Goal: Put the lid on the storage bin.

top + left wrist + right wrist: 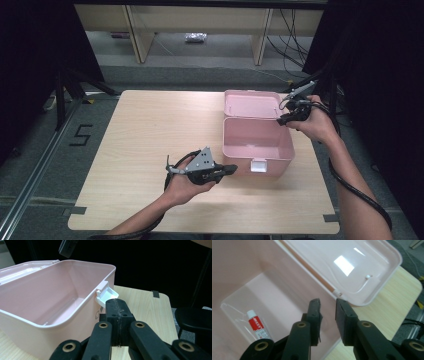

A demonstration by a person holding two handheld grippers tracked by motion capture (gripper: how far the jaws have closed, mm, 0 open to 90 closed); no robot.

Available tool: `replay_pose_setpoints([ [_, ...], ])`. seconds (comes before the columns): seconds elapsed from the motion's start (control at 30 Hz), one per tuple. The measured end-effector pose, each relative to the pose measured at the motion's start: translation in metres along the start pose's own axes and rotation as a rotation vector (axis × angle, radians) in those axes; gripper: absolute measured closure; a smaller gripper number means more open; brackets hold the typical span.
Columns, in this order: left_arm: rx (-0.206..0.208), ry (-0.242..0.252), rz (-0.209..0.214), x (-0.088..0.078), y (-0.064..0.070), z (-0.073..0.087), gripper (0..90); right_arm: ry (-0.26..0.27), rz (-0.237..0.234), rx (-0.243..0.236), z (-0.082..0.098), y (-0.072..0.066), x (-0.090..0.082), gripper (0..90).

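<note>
A pink plastic box (235, 150) stands open on the right half of the table, its lid (252, 104) laid back behind it. A small white tube with a red label (257, 326) lies on the box floor. My left gripper (232, 169) is shut with nothing in it, level with the box's front wall, its tips (117, 302) just short of the white latch (106, 293). My right gripper (283, 120) hovers over the box's right rear corner near the hinge. Its jaws (328, 305) stand apart with nothing between them.
The wooden table (150, 125) has bare room left of the box. A black stool (195, 317) sits beyond the table's right edge. Black curtains flank both sides, and wooden shelving (140, 30) with cables stands behind.
</note>
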State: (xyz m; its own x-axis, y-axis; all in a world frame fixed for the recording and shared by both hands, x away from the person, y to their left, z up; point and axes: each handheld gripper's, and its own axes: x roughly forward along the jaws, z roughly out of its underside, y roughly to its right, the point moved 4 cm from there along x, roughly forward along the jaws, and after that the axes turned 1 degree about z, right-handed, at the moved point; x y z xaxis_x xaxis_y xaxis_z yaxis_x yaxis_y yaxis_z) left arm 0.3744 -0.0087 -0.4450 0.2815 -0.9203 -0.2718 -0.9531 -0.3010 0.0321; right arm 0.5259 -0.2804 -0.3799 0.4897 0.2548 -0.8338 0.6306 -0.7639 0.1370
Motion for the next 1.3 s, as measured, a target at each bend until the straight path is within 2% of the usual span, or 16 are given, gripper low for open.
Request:
replay_pose_setpoints([
  [0.03,0.009,0.000,0.000,0.001,0.000,0.000,89.4,-0.004,0.002,0.012,0.000,0.001,-0.001,73.9],
  [0.07,0.009,0.006,0.001,0.002,0.002,-0.001,89.3,0.026,0.027,0.005,-0.001,0.005,-0.004,73.3],
  [0.1,0.009,0.006,0.001,0.002,0.002,-0.001,89.3,0.037,0.041,0.023,-0.001,0.006,-0.004,73.3],
  [0.2,0.016,0.006,0.007,0.005,0.004,-0.001,89.3,0.050,0.054,0.029,-0.001,0.011,-0.005,72.9],
  [0.27,0.013,0.017,0.010,0.009,0.004,-0.002,89.4,0.046,0.067,0.067,-0.001,0.014,-0.005,72.7],
  [0.63,0.013,0.019,0.007,0.032,0.000,-0.010,89.5,0.057,0.112,0.175,-0.012,0.032,0.006,72.6],
  [0.67,0.007,0.022,0.010,0.035,0.001,-0.010,89.5,0.058,0.120,0.173,-0.013,0.034,0.007,72.6],
  [0.7,0.012,0.020,0.009,0.037,0.001,-0.009,89.5,0.057,0.124,0.203,-0.014,0.037,0.011,72.0],
  [0.73,0.015,0.015,0.011,0.039,0.001,-0.009,89.5,0.057,0.124,0.203,-0.014,0.037,0.011,72.0],
  [0.77,0.015,0.017,0.012,0.043,0.001,-0.009,89.5,0.054,0.121,0.236,-0.015,0.036,0.013,71.9],
  [0.83,0.020,0.011,0.008,0.048,0.000,-0.008,89.5,0.046,0.134,0.229,-0.016,0.041,0.017,72.1],
  [0.93,0.010,0.011,0.007,0.054,-0.002,-0.007,89.6,0.040,0.148,0.267,-0.019,0.045,0.023,72.0],
  [1.0,0.001,0.007,0.005,0.058,-0.002,-0.005,89.6,0.042,0.155,0.269,-0.020,0.047,0.025,71.9],
  [1.07,0.000,0.006,0.003,0.062,-0.003,-0.004,89.6,0.029,0.151,0.308,-0.020,0.049,0.028,71.8],
  [1.1,0.007,-0.003,0.000,0.064,-0.004,-0.003,89.6,0.033,0.158,0.297,-0.020,0.053,0.030,71.7],
  [1.3,0.013,-0.004,-0.005,0.074,-0.005,0.000,89.6,0.022,0.159,0.314,-0.024,0.057,0.039,71.2],
])
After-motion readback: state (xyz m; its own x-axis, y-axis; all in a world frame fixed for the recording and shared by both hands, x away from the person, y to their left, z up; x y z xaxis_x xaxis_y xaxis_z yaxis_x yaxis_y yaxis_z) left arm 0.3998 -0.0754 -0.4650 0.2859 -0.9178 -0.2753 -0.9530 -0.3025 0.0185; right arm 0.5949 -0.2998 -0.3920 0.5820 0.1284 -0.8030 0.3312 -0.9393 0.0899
